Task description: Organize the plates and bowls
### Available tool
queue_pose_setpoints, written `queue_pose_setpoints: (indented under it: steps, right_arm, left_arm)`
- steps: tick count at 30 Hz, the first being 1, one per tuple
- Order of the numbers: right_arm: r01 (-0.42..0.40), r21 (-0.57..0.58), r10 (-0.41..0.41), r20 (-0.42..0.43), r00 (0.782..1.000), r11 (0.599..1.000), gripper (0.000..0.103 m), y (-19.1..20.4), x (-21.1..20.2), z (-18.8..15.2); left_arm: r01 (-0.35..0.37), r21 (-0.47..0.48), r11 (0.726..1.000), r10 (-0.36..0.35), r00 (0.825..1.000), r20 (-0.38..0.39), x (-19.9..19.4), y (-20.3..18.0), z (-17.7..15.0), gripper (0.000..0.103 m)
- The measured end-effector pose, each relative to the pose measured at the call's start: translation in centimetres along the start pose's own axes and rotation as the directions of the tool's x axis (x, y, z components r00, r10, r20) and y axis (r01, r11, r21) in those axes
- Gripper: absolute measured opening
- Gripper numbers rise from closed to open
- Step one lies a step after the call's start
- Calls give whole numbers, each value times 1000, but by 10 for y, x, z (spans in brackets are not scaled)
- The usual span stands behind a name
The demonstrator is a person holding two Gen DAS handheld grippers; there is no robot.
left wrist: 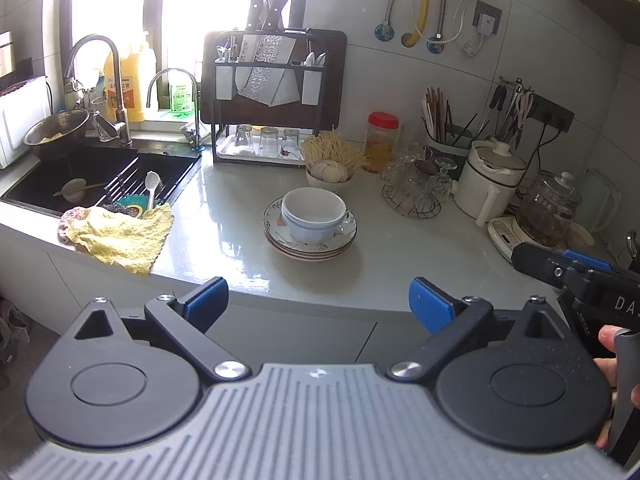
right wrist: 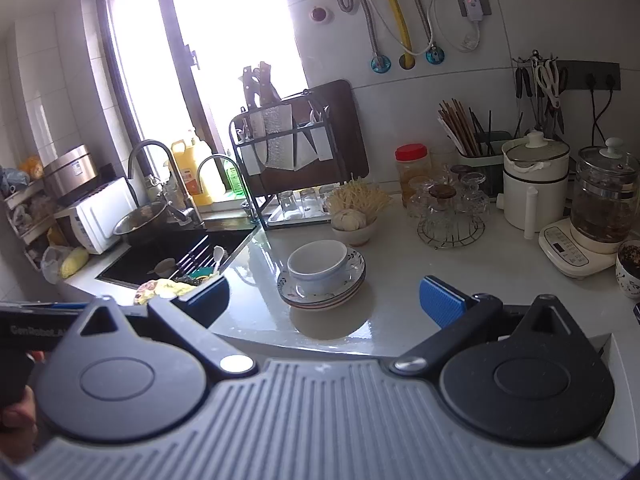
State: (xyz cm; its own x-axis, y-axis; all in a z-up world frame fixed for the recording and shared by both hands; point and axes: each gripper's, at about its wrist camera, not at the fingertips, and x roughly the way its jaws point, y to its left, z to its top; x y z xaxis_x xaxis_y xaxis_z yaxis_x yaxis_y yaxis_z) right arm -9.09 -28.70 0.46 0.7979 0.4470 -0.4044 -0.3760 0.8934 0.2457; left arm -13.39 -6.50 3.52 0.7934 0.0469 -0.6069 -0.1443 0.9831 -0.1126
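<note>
White bowls [left wrist: 313,214] sit nested on a stack of flower-patterned plates [left wrist: 348,236] in the middle of the pale counter [left wrist: 224,216]. The right wrist view shows the same bowls [right wrist: 320,266] and plates [right wrist: 352,284]. My left gripper [left wrist: 318,306] hangs open in front of the counter's edge, short of the stack, nothing between its blue pads [left wrist: 432,306]. Equally wide open and empty, my right gripper [right wrist: 324,300] hovers over the counter's front edge just short of the plates. In the left wrist view the right gripper's body [left wrist: 576,276] shows at the right edge.
A dark sink [left wrist: 100,176] with a small bowl, chopsticks and a spoon lies left, a yellow cloth [left wrist: 120,232] at its corner. Behind the stack stand a garlic bowl [left wrist: 328,174], a knife rack [left wrist: 272,92], glasses, a red-lidded jar [left wrist: 382,142], a white pot [left wrist: 490,182] and a glass kettle [left wrist: 548,208].
</note>
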Motion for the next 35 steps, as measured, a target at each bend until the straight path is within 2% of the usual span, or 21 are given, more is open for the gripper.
queue_pose_setpoints:
  steps: [15, 28, 35]
  right_arm:
    - [-18, -10, 17, -19, 1000, 1000, 103, 6, -4, -10]
    - [37, -7, -37, -4, 999, 999, 103, 6, -8, -12]
    - [28, 13, -28, -24, 999, 1000, 103, 4, -6, -17]
  left_arm:
    - [-11, 11, 1000, 11, 1000, -4, -5, -6, -11, 99]
    - [-10, 9, 1000, 10, 1000, 0, -6, -8, -11, 100]
    - [-4, 25, 1000, 4, 1000, -8, -5, -8, -13, 100]
